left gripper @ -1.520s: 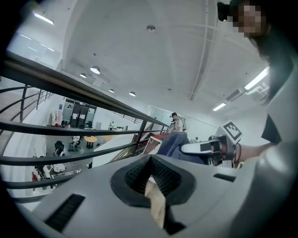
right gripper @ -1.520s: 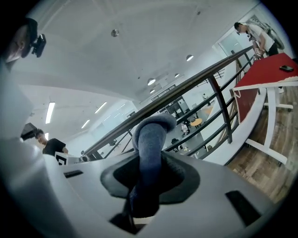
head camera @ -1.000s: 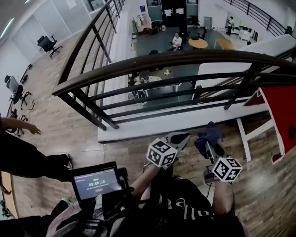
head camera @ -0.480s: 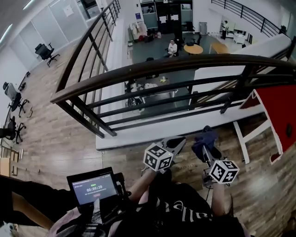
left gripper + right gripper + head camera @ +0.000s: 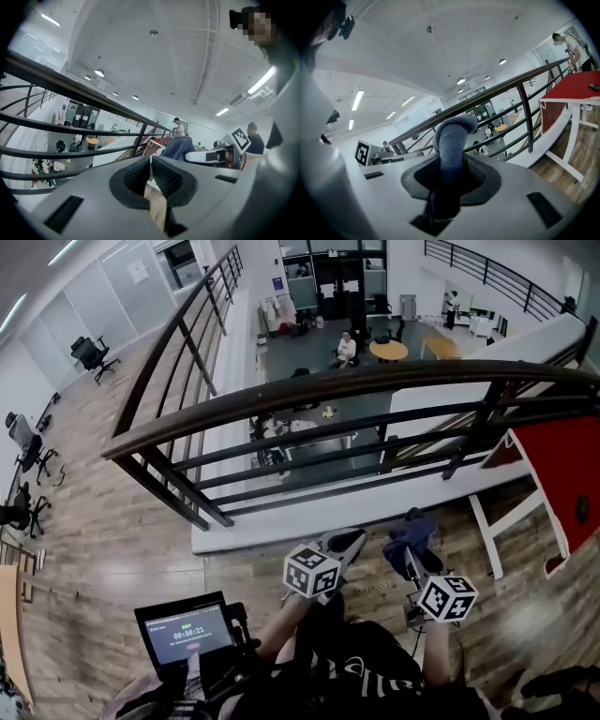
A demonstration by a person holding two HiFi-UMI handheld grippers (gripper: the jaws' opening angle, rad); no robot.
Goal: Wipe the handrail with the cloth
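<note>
The dark wooden handrail curves across the head view above black metal rails, well above both grippers. My right gripper is shut on a blue-grey cloth that bunches over its tips. Seen from the right gripper view, the cloth stands up between the jaws of the right gripper, with the handrail beyond it. My left gripper is beside it, to the left, shut and holding nothing. In the left gripper view the left gripper shows its pads pressed together below the handrail, and the cloth is at right.
A white ledge runs along the foot of the railing. A red table with white legs stands at right. A timer screen sits low at left. Beyond the rail is a drop to a lower floor with people and tables.
Both grippers have shifted slightly left and down in the head view, still low below the rail. The person's arm at the left edge has gone out of view.
</note>
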